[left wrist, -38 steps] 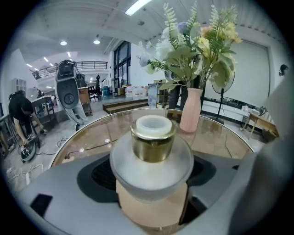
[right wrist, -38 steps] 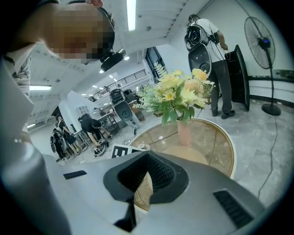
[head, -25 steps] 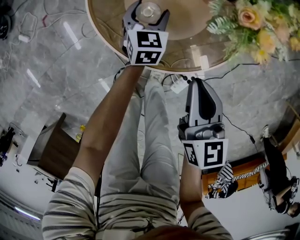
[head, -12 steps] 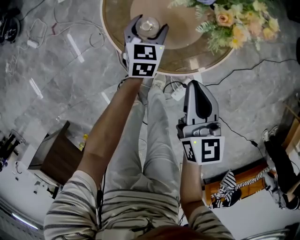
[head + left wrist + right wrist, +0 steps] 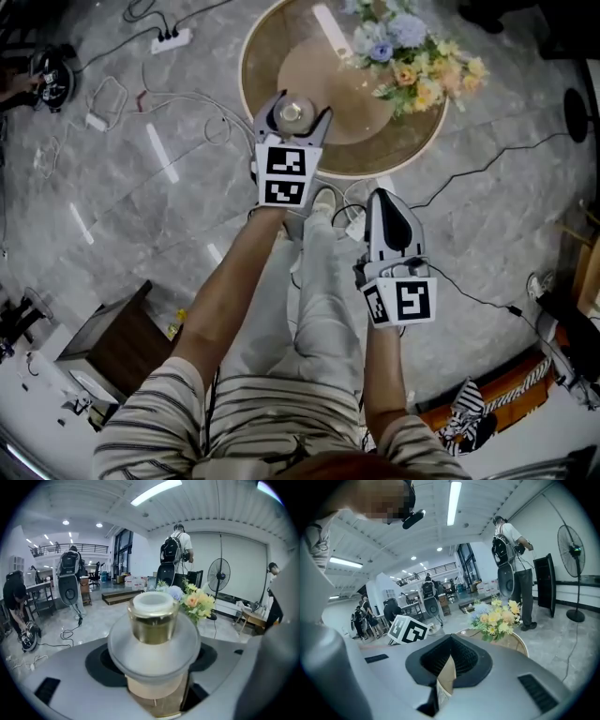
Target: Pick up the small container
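Head view showed one small container (image 5: 292,112) sitting upright, long axis vertical, directly between the jaws of the left gripper (image 5: 293,109), over the near edge of the single round table (image 5: 417,141). Left gripper view showed those jaws spread wide and pressing on the container's broad skirt from both sides. Whether it had cleared the tabletop could not be told. One flower bouquet (image 5: 408,56) stood beyond it to the right. Further right, the right gripper (image 5: 388,201) hung short of the table, well apart from the container, jaws pressed together on nothing. The left of the two grippers was clearly the nearer.
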A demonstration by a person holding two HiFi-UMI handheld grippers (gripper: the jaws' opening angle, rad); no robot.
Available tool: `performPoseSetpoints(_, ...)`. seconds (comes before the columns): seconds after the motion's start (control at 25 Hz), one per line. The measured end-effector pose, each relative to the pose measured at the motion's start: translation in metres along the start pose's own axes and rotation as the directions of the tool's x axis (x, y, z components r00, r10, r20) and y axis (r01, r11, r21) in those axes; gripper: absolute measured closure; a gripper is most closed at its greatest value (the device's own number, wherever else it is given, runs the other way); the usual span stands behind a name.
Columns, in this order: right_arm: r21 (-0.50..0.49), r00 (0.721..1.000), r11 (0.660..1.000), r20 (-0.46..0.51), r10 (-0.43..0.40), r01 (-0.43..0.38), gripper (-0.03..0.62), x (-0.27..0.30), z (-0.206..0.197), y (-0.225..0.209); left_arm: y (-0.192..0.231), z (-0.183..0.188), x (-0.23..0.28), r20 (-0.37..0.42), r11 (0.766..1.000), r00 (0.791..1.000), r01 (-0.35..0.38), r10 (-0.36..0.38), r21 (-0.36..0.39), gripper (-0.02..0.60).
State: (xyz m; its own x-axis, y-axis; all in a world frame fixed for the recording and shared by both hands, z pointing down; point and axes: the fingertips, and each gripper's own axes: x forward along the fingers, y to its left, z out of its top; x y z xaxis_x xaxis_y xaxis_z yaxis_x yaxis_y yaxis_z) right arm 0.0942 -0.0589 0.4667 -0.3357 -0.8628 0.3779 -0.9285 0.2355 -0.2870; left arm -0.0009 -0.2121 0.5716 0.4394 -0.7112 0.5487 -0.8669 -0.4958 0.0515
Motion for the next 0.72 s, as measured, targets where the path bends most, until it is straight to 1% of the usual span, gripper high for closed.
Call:
performPoseSetpoints(0.2,-0.020,0.999,1.000,0.035,-0.003,0.003,0.585,-0.028,0.031,0.022,-0.003,0.038,-0.055,0.036,1.000,0.999,0.001,0.000,-0.011,0.252)
performPoseSetpoints(0.28,-0.026,0.999,1.000,0.043,-0.003,0.004,0.585,-0.040,0.046,0.031,-0.008,0.051,-0.081,0.043,1.000,0.999,0.011,-0.011,0.001,0.252)
performPoseSetpoints(0.48,-0.044,0.996,0.999,0.091,0.001,0.003,0.585,-0.066,0.095,0.054,-0.019,0.087,-0.150,0.061,0.999,0.998,0.027,-0.029,0.031,0.252)
performPoseSetpoints(0.6,-0.058,0.992,0.998,0.129,0.000,0.008,0.585,-0.083,0.125,0.066,-0.022,0.112,-0.189,0.077,0.999,0.997,0.024,-0.026,0.021,0.252)
performPoseSetpoints(0.72,-0.066,0.988,0.998,0.157,-0.008,0.019,0.586,-0.096,0.154,0.074,-0.024,0.144,-0.220,0.110,1.000,0.994,0.021,-0.023,0.018,0.252)
